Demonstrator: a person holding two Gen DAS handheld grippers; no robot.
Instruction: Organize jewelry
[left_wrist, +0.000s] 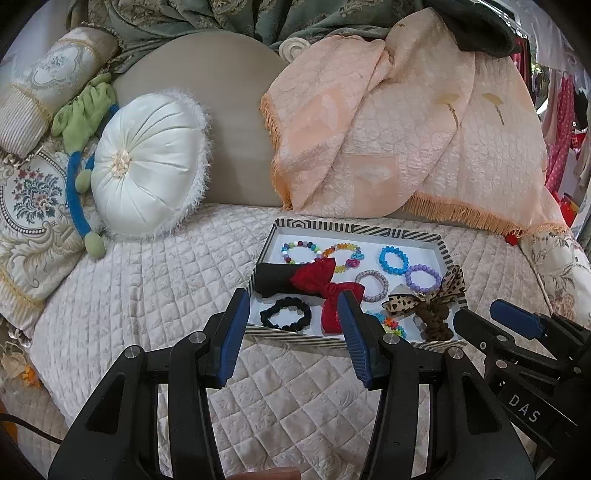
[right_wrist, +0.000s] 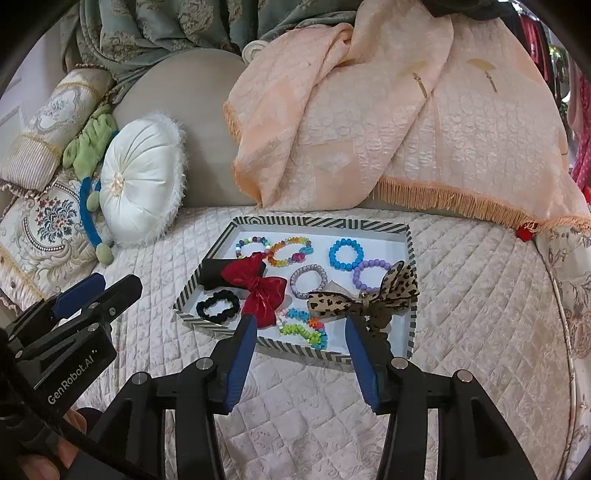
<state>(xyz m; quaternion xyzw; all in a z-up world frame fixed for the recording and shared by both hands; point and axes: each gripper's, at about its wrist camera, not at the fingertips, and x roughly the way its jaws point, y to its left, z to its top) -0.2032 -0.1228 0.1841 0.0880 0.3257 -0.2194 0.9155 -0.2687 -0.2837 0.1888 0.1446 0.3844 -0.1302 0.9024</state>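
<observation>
both tongs, left gripper (left_wrist: 293, 308) and right gripper (right_wrist: 301, 334), spread empty over quilted bed (right_wrist: 461, 295).

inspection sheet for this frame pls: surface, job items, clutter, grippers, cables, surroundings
Surface: cream quilted bedspread.
Job's things: striped-rim white tray holding beaded bracelets, red ribbon bow, black scrunchie, leopard-print bow on brown scrunchie, neon bead bracelet.
Clutter: round white satin cushion, green and blue plush toy, peach fringed throw.
Grippers: left gripper open, empty; right gripper open, empty; both short of the tray.
Cables: black cable at lower left.
Surroundings: embroidered pillows, hanging clothes.
</observation>
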